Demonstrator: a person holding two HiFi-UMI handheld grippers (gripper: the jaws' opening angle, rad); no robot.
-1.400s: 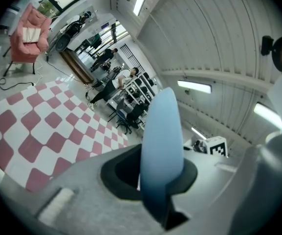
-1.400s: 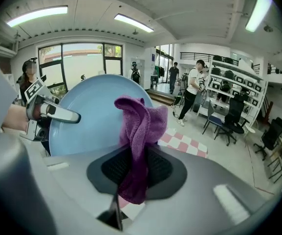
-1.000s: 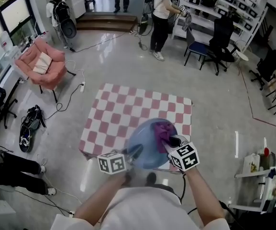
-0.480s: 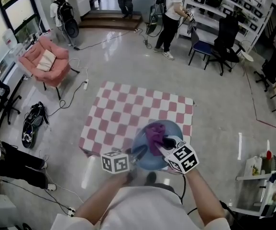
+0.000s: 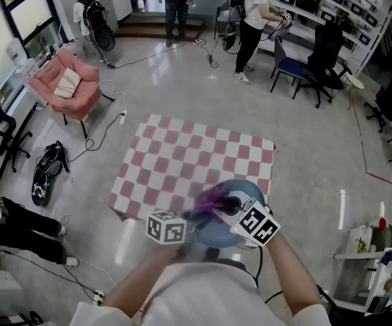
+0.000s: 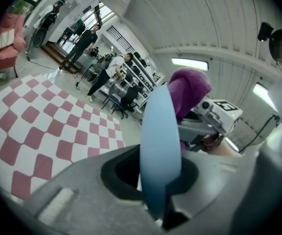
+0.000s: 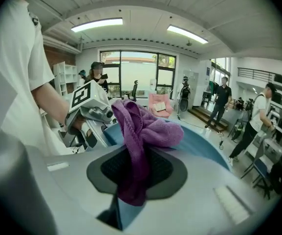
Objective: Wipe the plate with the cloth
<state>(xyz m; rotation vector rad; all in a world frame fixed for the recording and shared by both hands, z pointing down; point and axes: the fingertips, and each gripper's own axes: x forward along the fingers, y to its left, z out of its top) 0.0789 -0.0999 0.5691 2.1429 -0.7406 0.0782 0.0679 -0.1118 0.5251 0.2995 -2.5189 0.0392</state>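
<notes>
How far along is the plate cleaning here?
Picking up is done: the left gripper grips the blue plate by its edge, the right gripper holds the purple cloth. Wiping is in hand, cloth against plate. How much remains cannot be seen.

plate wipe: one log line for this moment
left gripper: shut on plate | right gripper: shut on cloth | cloth: against plate

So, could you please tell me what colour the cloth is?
Purple. The cloth shows best in the right gripper view.
</notes>
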